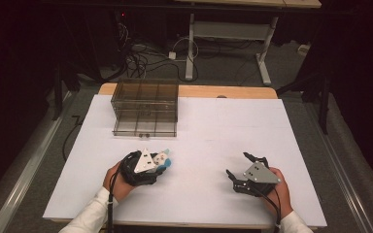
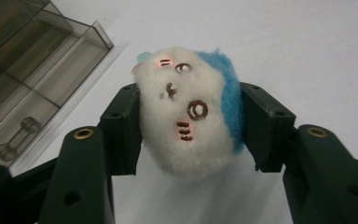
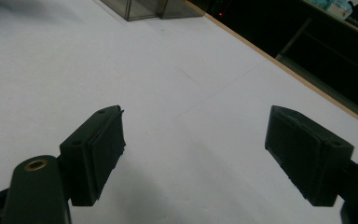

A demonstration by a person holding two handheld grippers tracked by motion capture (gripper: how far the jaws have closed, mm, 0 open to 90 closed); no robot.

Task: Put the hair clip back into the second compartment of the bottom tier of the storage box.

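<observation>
plush toy [image 1: 163,158]: mostly hidden by left gripper [image 1: 161,162] | drawer box [image 2: 23,79]: cut off at frame edge

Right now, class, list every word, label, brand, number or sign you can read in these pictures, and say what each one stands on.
None can be read.
Plush toy in the left gripper: only a stitched face, no letters.
Clear drawer box: no label seen.
White table cover: blank.
Right gripper, open: no markings.

**No readable text**

You see no words, labels, brands or numbers you can read. The plush toy [image 2: 186,112] carries only stitched face marks, and the clear drawer box [image 1: 145,108] and white table sheet [image 1: 213,131] bear no print.
</observation>
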